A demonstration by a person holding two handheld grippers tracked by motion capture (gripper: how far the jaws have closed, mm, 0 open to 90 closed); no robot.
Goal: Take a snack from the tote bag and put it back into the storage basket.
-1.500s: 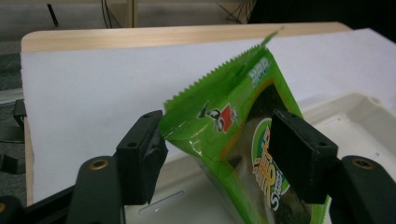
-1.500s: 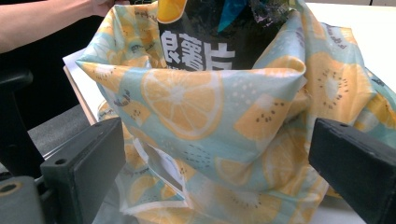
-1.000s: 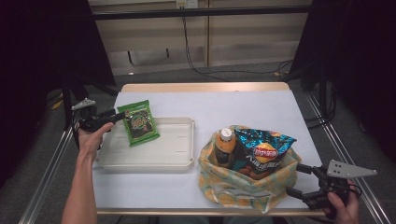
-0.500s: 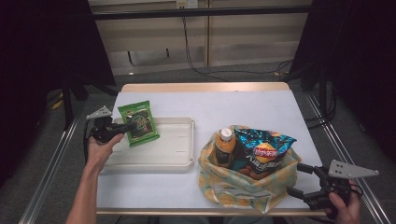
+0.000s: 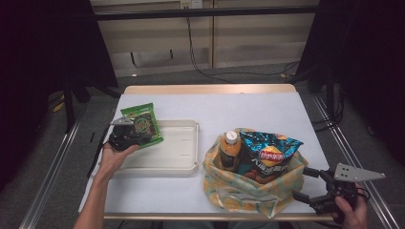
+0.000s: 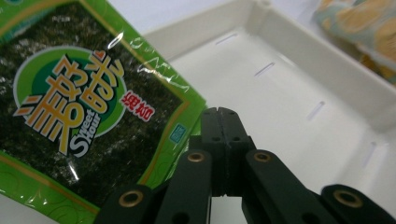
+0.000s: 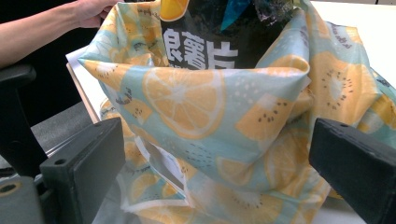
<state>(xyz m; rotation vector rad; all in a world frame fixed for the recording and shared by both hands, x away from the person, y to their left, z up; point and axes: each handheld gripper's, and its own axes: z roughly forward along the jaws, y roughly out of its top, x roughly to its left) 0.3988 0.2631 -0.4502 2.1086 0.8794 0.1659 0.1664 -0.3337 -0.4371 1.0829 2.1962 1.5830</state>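
Left hand-held gripper [image 6: 223, 116] pinched shut on the seaweed packet [image 6: 74, 107] at the tray's [image 5: 188, 164] left rim; packet's far edges cut off. Right hand-held gripper [image 5: 305, 183] spread wide beside the fruit-print bag [image 5: 248, 191], right of the tray. Bottle [image 5: 229, 148] and chip bag [image 5: 267, 155] half hidden inside.

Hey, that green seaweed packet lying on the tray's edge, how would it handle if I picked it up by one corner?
The green seaweed packet looks thin and flat, so probably light and floppy. Its glossy film may slip. The sheets inside probably crack if squeezed.
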